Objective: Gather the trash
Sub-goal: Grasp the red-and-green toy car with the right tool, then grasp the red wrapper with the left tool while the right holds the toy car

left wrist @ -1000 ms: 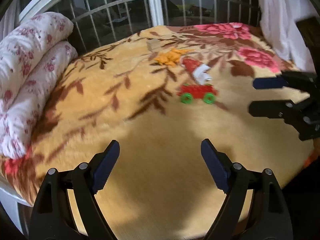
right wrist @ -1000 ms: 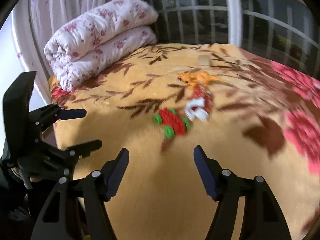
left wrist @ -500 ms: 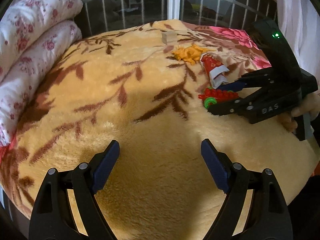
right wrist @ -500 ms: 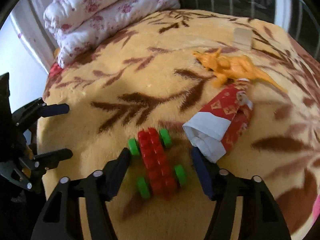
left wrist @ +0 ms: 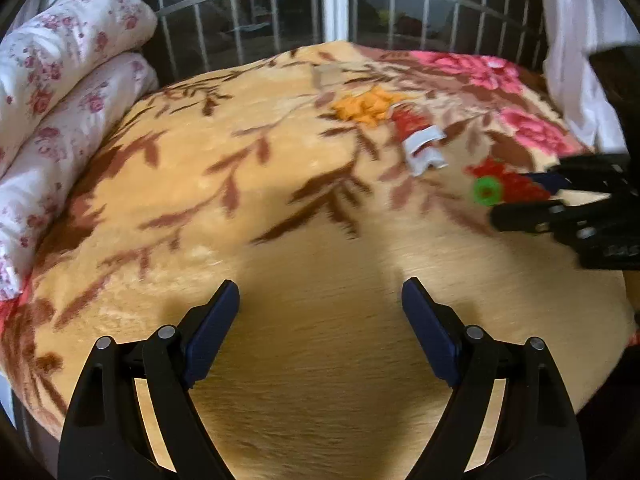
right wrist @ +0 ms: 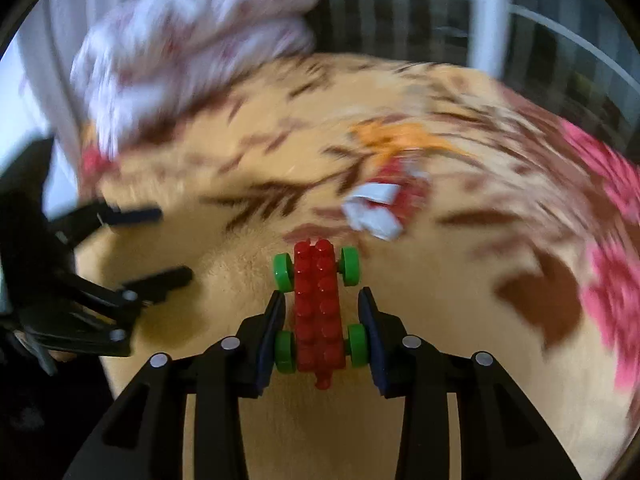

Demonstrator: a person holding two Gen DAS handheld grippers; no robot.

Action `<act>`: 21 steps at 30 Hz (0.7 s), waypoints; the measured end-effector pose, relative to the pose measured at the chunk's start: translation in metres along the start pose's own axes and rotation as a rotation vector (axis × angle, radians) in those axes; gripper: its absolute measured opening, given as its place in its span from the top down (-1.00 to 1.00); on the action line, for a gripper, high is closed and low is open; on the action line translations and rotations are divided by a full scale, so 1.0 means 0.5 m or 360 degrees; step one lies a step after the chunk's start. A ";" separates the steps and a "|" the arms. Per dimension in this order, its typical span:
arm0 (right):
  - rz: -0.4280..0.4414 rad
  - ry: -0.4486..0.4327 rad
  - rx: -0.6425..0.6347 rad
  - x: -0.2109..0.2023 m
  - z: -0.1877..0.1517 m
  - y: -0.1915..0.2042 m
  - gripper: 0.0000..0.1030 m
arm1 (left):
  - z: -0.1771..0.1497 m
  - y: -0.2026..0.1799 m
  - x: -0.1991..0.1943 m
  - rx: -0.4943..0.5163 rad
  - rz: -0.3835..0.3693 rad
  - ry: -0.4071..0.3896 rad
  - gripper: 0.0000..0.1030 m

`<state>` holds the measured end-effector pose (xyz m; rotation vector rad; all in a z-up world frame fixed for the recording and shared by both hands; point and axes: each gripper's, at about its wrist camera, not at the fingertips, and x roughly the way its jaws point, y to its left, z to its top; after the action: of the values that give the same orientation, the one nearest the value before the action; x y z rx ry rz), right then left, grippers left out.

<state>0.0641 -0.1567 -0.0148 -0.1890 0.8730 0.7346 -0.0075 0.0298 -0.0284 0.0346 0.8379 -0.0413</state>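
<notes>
Toy car (right wrist: 320, 304) of red bricks with green wheels sits lengthwise between the fingers (right wrist: 272, 332) of the right gripper (right wrist: 322, 300), which are clenched on it at the rear wheels; its front wheels poke out past the fingertips. In the left wrist view the same car (left wrist: 500, 186) shows as a red blur with one green wheel, gripped at the far right of the bed (left wrist: 320, 360). Just beyond the right fingertips, slightly to their right, lies a red and white paper wrapper (right wrist: 380, 208), crumpled on the blanket and apart from the car. Farther on past it lies an orange toy (right wrist: 396, 140), touching or nearly touching the wrapper; blur hides which. A small pale block (left wrist: 328, 76) rests beyond the orange toy, near the window bars (left wrist: 336, 0). The left gripper (left wrist: 320, 312) hangs over bare blanket with its fingers (left wrist: 212, 332) released and spread wide, nothing between them. A rolled floral quilt (left wrist: 60, 92) lies far to the left of the left fingers
</notes>
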 end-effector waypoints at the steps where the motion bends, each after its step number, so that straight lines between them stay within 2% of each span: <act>1: 0.0005 -0.0070 0.0088 -0.027 -0.018 -0.016 0.27 | 0.005 -0.005 -0.001 -0.0005 -0.0014 -0.0005 -0.58; 2: -0.0004 -0.0148 0.0174 -0.051 -0.037 -0.031 0.27 | 0.015 -0.012 0.001 -0.0012 -0.0034 -0.0005 -0.58; 6: -0.0233 -0.0487 0.0420 -0.133 -0.125 -0.093 0.27 | 0.068 -0.060 0.023 -0.0036 -0.0081 0.0018 -0.58; 7: -0.0249 -0.0519 0.0453 -0.139 -0.134 -0.103 0.27 | 0.085 -0.078 0.031 -0.0033 -0.0106 0.0022 -0.58; 9: -0.0296 -0.0535 0.0494 -0.154 -0.146 -0.127 0.27 | 0.122 -0.115 0.054 -0.0015 -0.0125 0.0037 -0.58; 11: -0.0297 -0.0566 0.0522 -0.168 -0.151 -0.143 0.27 | 0.162 -0.147 0.089 -0.0019 -0.0095 0.0074 -0.58; 15: -0.0246 -0.0560 0.0654 -0.181 -0.171 -0.174 0.27 | 0.222 -0.164 0.163 -0.0068 -0.0058 0.0152 -0.58; 19: -0.0223 -0.0548 0.0658 -0.186 -0.179 -0.174 0.27 | 0.255 -0.165 0.244 -0.0102 0.0018 0.0256 -0.57; 20: -0.0210 -0.0550 0.0654 -0.186 -0.178 -0.171 0.27 | 0.257 -0.167 0.263 -0.0096 0.0048 0.0270 -0.35; 21: -0.0201 -0.0550 0.0651 -0.185 -0.178 -0.172 0.27 | 0.255 -0.170 0.278 -0.0081 0.0090 0.0282 -0.23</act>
<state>0.0257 -0.3064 -0.0142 0.2400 0.6559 0.4403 0.1756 -0.0645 -0.0477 0.0141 1.0142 0.0371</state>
